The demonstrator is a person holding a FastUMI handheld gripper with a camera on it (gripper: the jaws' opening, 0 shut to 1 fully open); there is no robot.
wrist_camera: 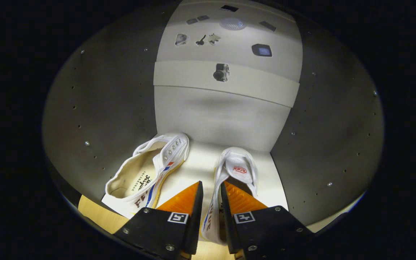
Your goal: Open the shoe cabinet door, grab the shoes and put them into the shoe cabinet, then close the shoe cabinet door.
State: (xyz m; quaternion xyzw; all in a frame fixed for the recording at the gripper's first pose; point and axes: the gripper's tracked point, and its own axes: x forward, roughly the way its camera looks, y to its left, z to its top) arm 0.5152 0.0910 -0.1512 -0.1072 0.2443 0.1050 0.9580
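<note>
Jaws clamp shoe (pixel 213 202) wall — heel hidden.

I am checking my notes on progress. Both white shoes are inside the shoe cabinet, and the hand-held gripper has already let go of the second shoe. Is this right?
Not quite. The gripper view shows the hand-held gripper shut on the second shoe, one finger on each side of its side wall. The first shoe and the second are indeed inside the shoe cabinet.

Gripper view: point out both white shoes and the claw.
Left white shoe (pixel 139 177): gripper view, on its insole.
Right white shoe (pixel 238 167): gripper view, on its tongue.
Claw (pixel 211 187): gripper view, midway between fingertips, pinching the right shoe's side.
</note>
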